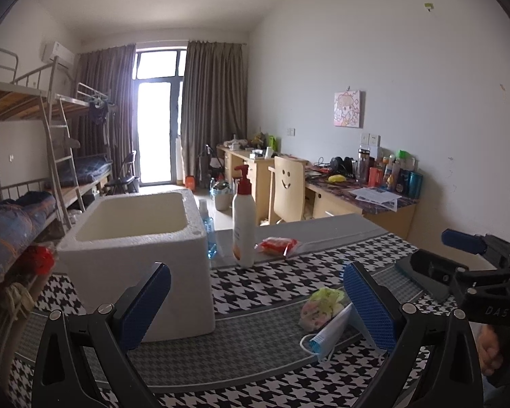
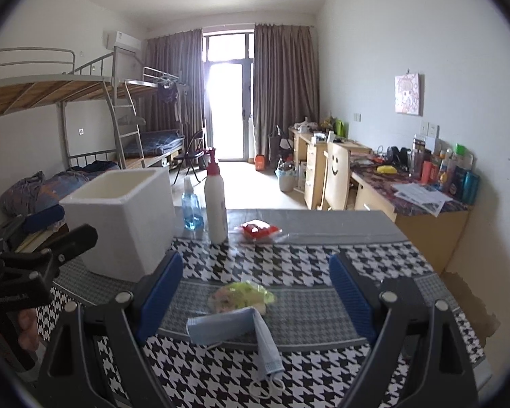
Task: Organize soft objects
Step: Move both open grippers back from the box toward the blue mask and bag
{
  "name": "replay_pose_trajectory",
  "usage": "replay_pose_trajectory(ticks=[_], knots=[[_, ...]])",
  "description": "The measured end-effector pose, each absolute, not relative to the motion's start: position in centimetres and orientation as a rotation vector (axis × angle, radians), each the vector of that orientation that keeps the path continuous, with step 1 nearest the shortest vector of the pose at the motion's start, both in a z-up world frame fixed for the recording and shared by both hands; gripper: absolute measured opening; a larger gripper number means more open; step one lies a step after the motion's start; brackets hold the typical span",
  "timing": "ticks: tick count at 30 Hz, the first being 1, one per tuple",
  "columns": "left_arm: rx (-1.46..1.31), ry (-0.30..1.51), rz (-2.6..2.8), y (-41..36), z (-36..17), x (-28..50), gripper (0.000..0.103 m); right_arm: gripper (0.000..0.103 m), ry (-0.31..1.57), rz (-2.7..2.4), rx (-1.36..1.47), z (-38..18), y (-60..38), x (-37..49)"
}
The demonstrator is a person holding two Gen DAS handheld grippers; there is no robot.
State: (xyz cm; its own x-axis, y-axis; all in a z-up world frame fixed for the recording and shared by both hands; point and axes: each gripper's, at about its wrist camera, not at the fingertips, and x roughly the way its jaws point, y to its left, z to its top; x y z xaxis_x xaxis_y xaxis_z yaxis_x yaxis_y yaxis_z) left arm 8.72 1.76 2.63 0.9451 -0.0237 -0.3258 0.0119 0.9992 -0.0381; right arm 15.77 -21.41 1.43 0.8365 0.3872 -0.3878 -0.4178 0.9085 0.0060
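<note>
A folded light-blue face mask (image 2: 234,329) lies on the houndstooth tablecloth (image 2: 289,261), with a crumpled green and pink soft bundle (image 2: 241,297) just behind it. My right gripper (image 2: 256,295) hovers over both, open, its blue pads apart on either side and touching neither. In the left wrist view the mask (image 1: 333,333) and bundle (image 1: 323,306) sit by the right pad of my left gripper (image 1: 258,306), which is open and empty. A white foam box (image 1: 136,244) stands open-topped at the left. The right gripper (image 1: 442,255) shows at the far right.
Behind the box stand a white pump bottle (image 2: 216,200) and a blue spray bottle (image 2: 191,207). A red packet (image 2: 258,229) lies beside them. A finger of the left gripper (image 2: 74,238) reaches in at the left. Bunk beds and cluttered desks line the room beyond.
</note>
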Motion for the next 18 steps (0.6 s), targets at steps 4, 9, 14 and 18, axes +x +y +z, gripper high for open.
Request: replay_pose_trajectory(ticks=[4, 9, 14, 18], knots=[[-0.036, 0.35, -0.028, 1.6, 2.1, 9.0, 0.102, 0.09, 0.415, 0.427, -0.07, 0.6, -21.7, 16.1], [-0.046, 0.371, -0.035, 1.6, 1.5, 9.4, 0.102, 0.091, 0.447, 0.422, -0.062, -0.4, -21.8, 16.6], [-0.053, 0.402, -0.047, 1.2, 0.8, 10.0, 0.102, 0.09, 0.474, 0.42, -0.071, -1.1, -21.9, 16.9], [-0.048, 0.423, -0.055, 0.9, 0.3, 10.4, 0.102, 0.09, 0.493, 0.423, -0.083, -1.8, -22.1, 17.0]])
